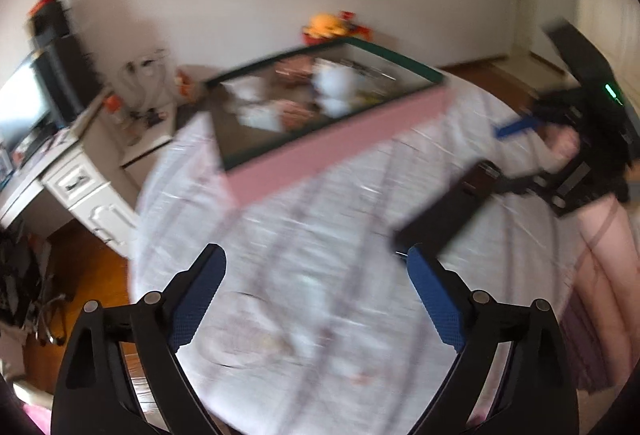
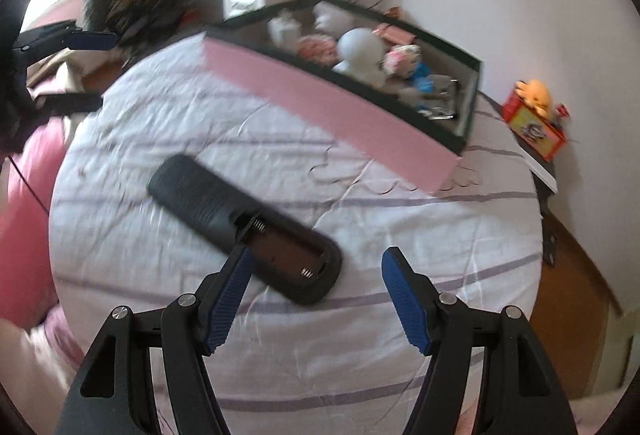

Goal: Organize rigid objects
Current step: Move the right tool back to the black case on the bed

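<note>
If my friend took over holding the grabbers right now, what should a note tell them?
Left gripper: open, nothing between its fingers, above the bedsheet.
Right gripper: open, holding nothing, low over the black remote; whether a pad touches it is unclear.
The remote lies face down on the sheet, battery cover off, compartment empty.
The pink box sits further back on the bed and already holds small toys and figures.
Done: several items are in the box.
Left: probably pick up the remote and put it in the box.
</note>
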